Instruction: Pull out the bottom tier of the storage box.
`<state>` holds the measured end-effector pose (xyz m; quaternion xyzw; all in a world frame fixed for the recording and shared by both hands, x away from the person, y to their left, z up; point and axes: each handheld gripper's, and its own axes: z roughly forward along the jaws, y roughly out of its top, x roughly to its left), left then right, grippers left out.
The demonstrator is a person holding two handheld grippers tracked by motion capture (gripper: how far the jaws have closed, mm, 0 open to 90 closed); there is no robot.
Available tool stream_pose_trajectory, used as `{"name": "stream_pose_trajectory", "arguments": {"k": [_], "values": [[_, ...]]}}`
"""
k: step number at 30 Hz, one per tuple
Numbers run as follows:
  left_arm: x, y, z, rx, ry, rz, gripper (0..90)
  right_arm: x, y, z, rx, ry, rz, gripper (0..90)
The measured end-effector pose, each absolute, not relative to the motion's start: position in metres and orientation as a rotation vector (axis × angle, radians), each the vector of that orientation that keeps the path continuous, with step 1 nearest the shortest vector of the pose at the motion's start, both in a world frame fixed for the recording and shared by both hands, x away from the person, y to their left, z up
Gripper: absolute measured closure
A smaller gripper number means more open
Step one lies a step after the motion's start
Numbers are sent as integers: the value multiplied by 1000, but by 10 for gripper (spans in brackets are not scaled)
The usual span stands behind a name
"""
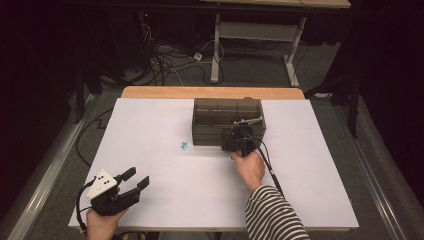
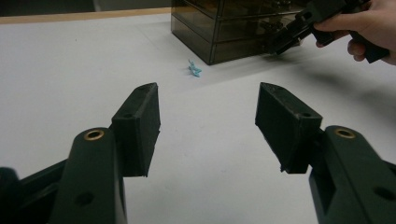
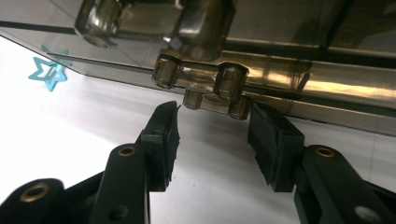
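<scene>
Right gripper (image 1: 239,142) was at the front face of the smoked translucent drawer organizer (image 1: 227,121), which sat on the white tabletop (image 1: 165,185) toward the far middle, a bit right of centre. In the right gripper view the two black jaws stood apart on either side of a drawer handle (image 3: 205,77) low on the organizer's front; the handle's lower knobs sat just above and between the jaw tips. Pads not pressing on it, gap visible on both sides. Can't tell if the right-hand tip grazed the drawer edge. The right hand (image 1: 248,169), with a striped sleeve (image 1: 274,215) behind it, held the gripper pointed at the box, cable trailing back toward the table's near edge.

Left gripper (image 1: 134,182) was at the near left corner of the table, held in the left hand (image 1: 102,224), well apart from the organizer. Grey three-cornered plate on top. Jaws wide apart with nothing between them, just bare tabletop in the left gripper view. That view also showed the organizer (image 2: 233,25) farther off with the other gripper at its front.

Small blue star (image 1: 184,146) lay on the tabletop just left of the organizer's front corner, near it but not touching. Same star seen in the left gripper view (image 2: 194,69) and right gripper view (image 3: 48,71).

Floor beyond the table had a tangle of cables (image 1: 162,62) and a desk frame (image 1: 260,35).
</scene>
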<state>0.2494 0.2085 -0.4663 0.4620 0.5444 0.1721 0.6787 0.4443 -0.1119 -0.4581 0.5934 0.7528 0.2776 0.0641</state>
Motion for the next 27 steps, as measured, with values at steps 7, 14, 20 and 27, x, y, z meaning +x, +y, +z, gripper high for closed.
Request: {"name": "stream_pose_trajectory", "arguments": {"k": [7, 14, 20, 27], "values": [[249, 208, -466, 1039, 1222, 386, 390, 443, -107, -461, 1813, 2247, 824, 544], [249, 208, -466, 1040, 1220, 385, 390, 442, -105, -462, 1812, 2228, 797, 580], [249, 208, -466, 1040, 1220, 385, 390, 441, -102, -462, 1820, 2209, 804, 531], [249, 208, -466, 1041, 1219, 384, 390, 441, -98, -464, 1842, 2171, 784, 563]]}}
